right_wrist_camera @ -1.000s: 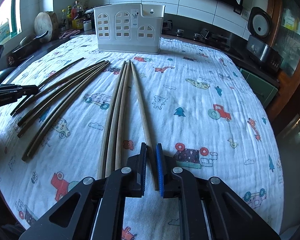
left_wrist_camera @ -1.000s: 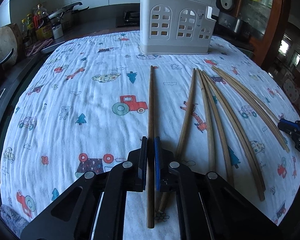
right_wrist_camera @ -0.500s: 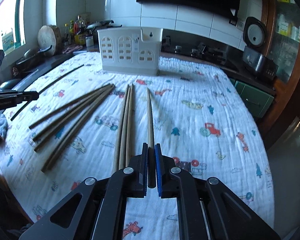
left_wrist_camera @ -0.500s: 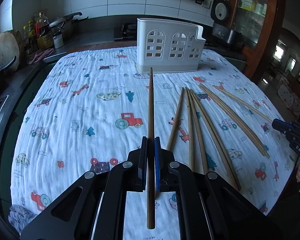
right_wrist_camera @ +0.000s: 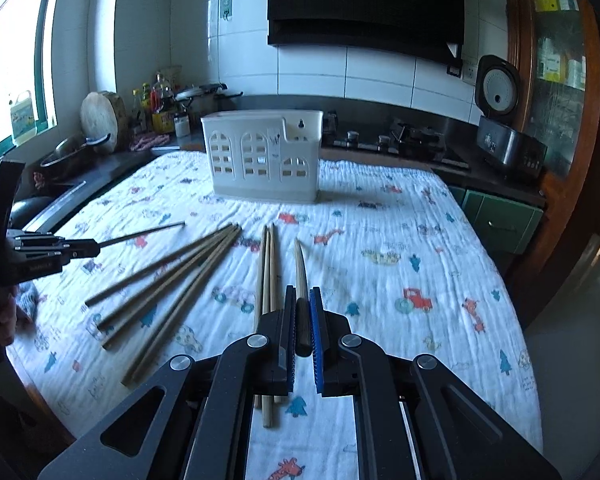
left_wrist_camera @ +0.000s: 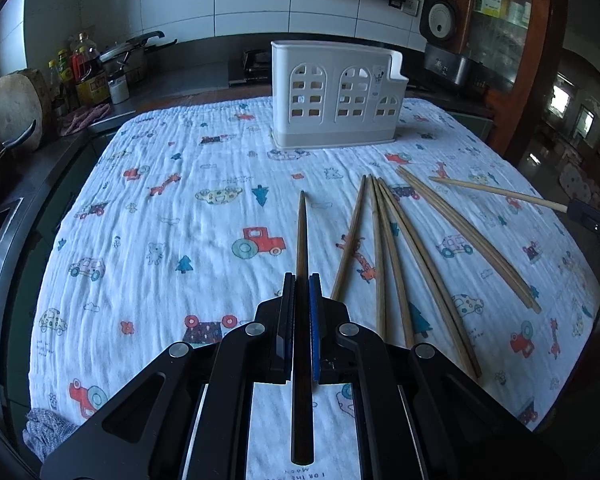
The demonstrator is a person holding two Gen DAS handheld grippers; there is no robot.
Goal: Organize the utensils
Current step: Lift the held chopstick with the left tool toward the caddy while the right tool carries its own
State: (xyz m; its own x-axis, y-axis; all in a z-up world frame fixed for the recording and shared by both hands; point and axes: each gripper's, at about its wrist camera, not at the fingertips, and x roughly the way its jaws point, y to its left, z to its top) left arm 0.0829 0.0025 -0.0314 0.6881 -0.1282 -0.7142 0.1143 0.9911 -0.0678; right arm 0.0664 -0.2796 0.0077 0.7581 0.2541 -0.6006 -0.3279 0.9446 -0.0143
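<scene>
My left gripper (left_wrist_camera: 301, 280) is shut on a dark wooden chopstick (left_wrist_camera: 301, 232) and holds it above the cloth, tip pointing at the white utensil holder (left_wrist_camera: 334, 100). My right gripper (right_wrist_camera: 302, 294) is shut on a lighter chopstick (right_wrist_camera: 300, 268), also lifted and pointing toward the holder (right_wrist_camera: 264, 156). Several more chopsticks (left_wrist_camera: 416, 248) lie fanned on the printed tablecloth (left_wrist_camera: 160, 216); they also show in the right wrist view (right_wrist_camera: 172, 276). The right gripper with its chopstick shows at the right edge of the left wrist view (left_wrist_camera: 592, 216), the left gripper at the left of the right wrist view (right_wrist_camera: 40, 256).
A kitchen counter with bottles (left_wrist_camera: 88, 76), a pan (right_wrist_camera: 72, 150) and a round wooden block (left_wrist_camera: 14, 106) runs along the left and back. A rice cooker (right_wrist_camera: 500, 120) and a green cabinet (right_wrist_camera: 500, 220) stand at the right. A stove (right_wrist_camera: 412, 144) is behind the holder.
Both grippers have risen and tilted up, each lifting its chopstick off the cloth. The table looks farther away and the holder lower in both views.
</scene>
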